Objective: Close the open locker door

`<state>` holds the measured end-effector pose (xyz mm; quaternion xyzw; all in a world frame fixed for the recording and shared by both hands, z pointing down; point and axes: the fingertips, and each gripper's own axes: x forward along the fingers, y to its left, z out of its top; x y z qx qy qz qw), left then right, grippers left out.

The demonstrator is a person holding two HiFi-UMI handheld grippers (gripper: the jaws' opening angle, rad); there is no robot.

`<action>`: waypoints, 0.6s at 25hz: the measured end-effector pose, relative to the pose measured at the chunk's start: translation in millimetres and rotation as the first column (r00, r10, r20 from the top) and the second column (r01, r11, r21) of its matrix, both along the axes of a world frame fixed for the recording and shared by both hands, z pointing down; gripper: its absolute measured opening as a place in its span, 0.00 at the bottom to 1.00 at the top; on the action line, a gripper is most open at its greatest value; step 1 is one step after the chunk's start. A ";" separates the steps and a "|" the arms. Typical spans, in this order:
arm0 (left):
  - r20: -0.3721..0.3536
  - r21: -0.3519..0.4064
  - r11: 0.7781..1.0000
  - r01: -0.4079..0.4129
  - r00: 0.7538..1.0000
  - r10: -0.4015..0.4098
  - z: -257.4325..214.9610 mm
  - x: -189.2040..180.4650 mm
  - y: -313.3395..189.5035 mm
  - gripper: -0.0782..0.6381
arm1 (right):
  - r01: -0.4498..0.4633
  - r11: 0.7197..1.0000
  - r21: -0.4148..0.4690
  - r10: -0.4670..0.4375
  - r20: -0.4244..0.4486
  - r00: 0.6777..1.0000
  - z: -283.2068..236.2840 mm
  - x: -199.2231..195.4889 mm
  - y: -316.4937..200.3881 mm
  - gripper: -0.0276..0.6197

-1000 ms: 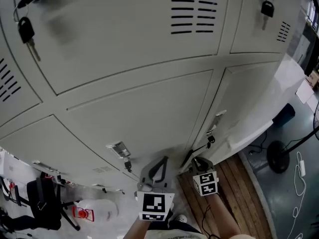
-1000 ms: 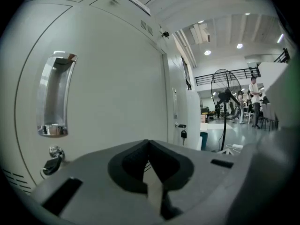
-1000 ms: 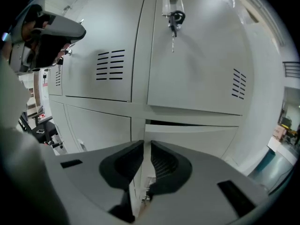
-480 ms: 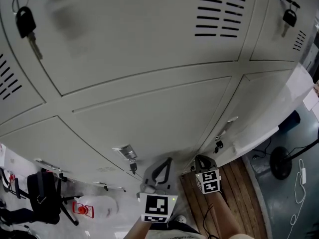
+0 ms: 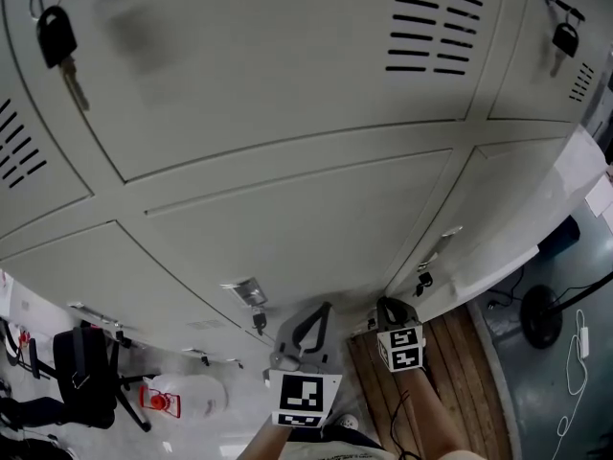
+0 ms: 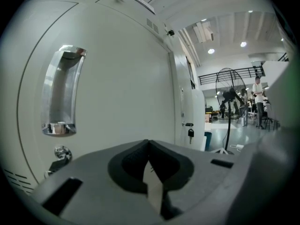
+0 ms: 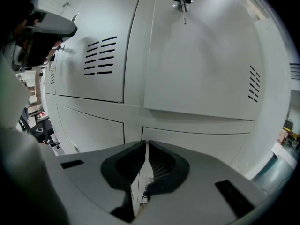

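The open locker door (image 5: 493, 204) is the lower one on the right side of the locker bank, and it seems to stand only a little out from the frame. Its handle (image 5: 440, 241) and a hanging key (image 5: 422, 280) are on its left edge. My right hand-held gripper (image 5: 387, 307) is near the low left corner of this door. Its jaws have just been closing and are now almost together, with nothing between them. My left hand-held gripper (image 5: 314, 316) is also closed and empty, before the neighbour door (image 5: 287, 218). I judge the door is thin sheet metal: light, stiff, smooth, easy on its hinges. No grip is needed, so I would push flat on the panel beside the handle, away from the key
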<state>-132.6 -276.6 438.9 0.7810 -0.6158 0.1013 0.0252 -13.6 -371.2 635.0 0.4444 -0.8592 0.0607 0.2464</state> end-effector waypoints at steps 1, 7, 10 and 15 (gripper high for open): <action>0.000 0.000 1.000 -0.004 1.000 0.004 -0.3 1.1 -0.1 0.11 | -0.010 1.000 -0.001 0.010 0.008 1.000 -1.0 2.1 1.5 0.10; -0.005 0.011 1.000 -0.026 1.000 0.026 -3.4 10.6 -0.3 0.11 | -0.093 0.995 0.027 0.091 0.064 0.994 -25.2 29.2 14.3 0.10; -0.011 0.013 0.999 -0.037 0.999 0.038 -4.2 17.4 -0.5 0.11 | -0.155 0.986 0.059 0.148 0.100 0.984 -49.0 49.3 20.8 0.10; -0.021 0.033 0.998 -0.053 0.998 0.054 -12.0 30.1 2.3 0.11 | -0.257 0.955 0.151 0.238 0.134 0.962 -105.5 87.3 37.1 0.10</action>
